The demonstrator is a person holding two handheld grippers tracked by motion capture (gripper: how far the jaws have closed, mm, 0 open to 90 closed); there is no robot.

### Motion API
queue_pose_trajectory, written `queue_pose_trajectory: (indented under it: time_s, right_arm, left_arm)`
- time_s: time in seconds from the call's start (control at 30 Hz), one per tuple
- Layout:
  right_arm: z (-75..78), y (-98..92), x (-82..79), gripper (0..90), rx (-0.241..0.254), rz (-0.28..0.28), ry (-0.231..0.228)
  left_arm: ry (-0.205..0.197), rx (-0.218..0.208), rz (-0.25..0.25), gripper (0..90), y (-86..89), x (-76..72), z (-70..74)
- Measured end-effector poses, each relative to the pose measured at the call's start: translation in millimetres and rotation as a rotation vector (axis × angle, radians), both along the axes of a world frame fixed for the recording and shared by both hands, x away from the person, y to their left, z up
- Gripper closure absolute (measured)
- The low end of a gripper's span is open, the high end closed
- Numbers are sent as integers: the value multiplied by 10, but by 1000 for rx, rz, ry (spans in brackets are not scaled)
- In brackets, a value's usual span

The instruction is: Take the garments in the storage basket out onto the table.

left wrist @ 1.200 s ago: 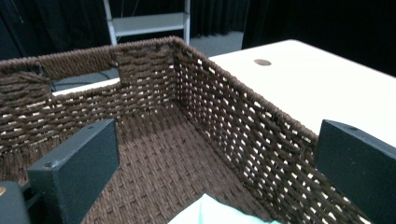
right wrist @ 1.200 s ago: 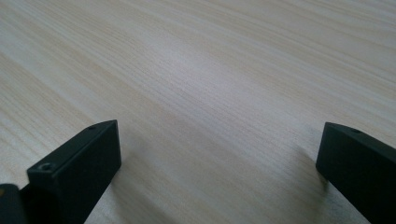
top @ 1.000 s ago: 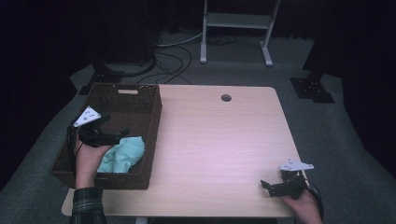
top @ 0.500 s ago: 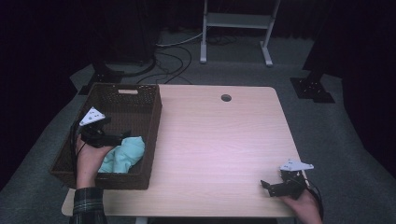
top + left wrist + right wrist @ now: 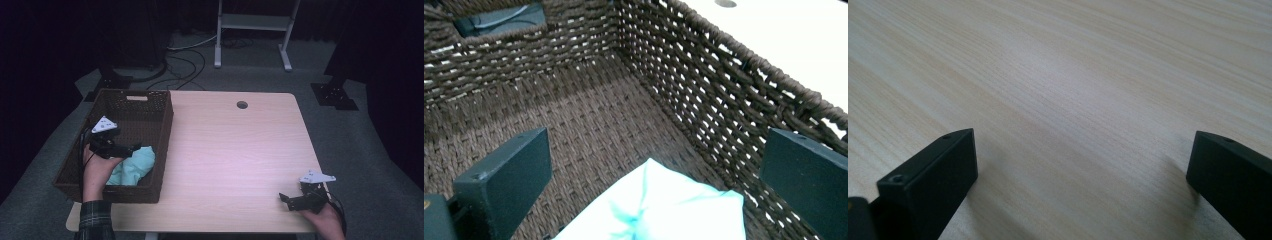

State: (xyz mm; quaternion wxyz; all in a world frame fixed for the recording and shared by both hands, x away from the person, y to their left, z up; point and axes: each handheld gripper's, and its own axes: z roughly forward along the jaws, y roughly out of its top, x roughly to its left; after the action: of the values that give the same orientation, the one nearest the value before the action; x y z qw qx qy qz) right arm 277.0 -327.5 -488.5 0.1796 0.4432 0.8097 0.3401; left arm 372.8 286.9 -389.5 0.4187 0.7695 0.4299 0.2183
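Plaid sleeve [image 5: 95,220], black fingers [image 5: 504,187]

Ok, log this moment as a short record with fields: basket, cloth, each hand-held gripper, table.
basket: brown wicker basket at the table's left edge
cloth: light turquoise cloth lying inside the basket, near corner
left hand-held gripper: left hand-held gripper over the basket, jaws open above the cloth
right hand-held gripper: right hand-held gripper low at the table's near right corner, jaws open
table: wooden table

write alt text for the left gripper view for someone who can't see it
The left gripper, jaws wide open, looks down into a dark brown woven basket at a crumpled light teal cloth lying on its floor between the jaws. A pale wooden table shows beyond the basket's rim.
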Motion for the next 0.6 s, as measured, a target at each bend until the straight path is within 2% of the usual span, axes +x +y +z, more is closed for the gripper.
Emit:
queue_pose_trajectory:
  time_s: [0.6]
  right_arm:
    - [0, 0, 0, 0, 0, 0, 0]
  left_arm:
    - [104, 90, 6, 0, -69, 56, -83]
